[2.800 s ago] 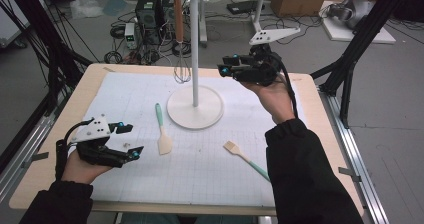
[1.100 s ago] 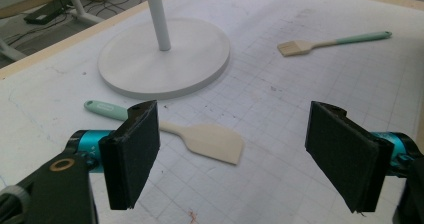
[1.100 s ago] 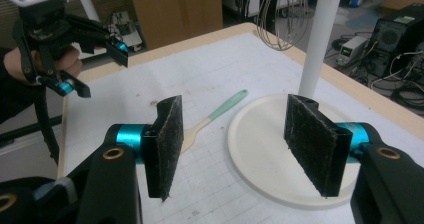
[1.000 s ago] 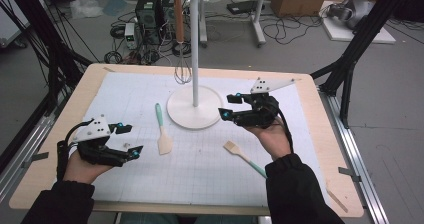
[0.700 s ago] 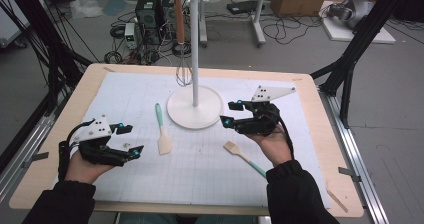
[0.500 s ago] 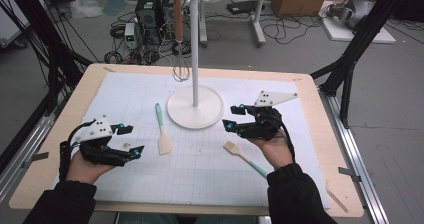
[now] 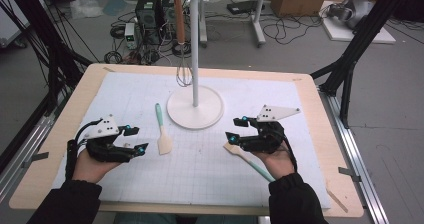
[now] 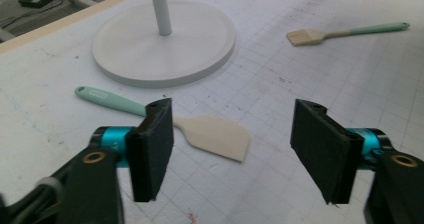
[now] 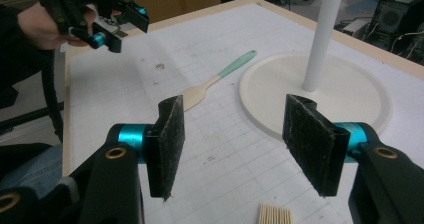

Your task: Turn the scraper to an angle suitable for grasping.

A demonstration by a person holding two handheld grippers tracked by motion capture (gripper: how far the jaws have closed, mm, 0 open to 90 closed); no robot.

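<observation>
A cream spatula (image 7: 161, 129) with a mint handle lies on the white mat left of the stand's round base (image 7: 195, 107). My left gripper (image 7: 137, 139) rests just left of the blade, open. Its jaws have just been closing, and nothing is between them; the spatula (image 8: 210, 131) lies on the mat beyond the gap. A mint-handled brush (image 7: 247, 159) lies at the right. My right gripper (image 7: 234, 128) hovers open over its bristle end, and the bristles (image 9: 275, 215) show below the pads of the right gripper (image 9: 232, 144).
A whisk (image 7: 182, 69) with a wooden handle hangs from the white stand's top hooks. The mat (image 7: 210, 184) covers most of the wooden table (image 7: 320, 134). Black frame posts flank both sides. Cables and boxes lie on the floor behind.
My right gripper has come down from beside the stand and toward the near edge, now low over the brush head. The left hand has stayed in place.
</observation>
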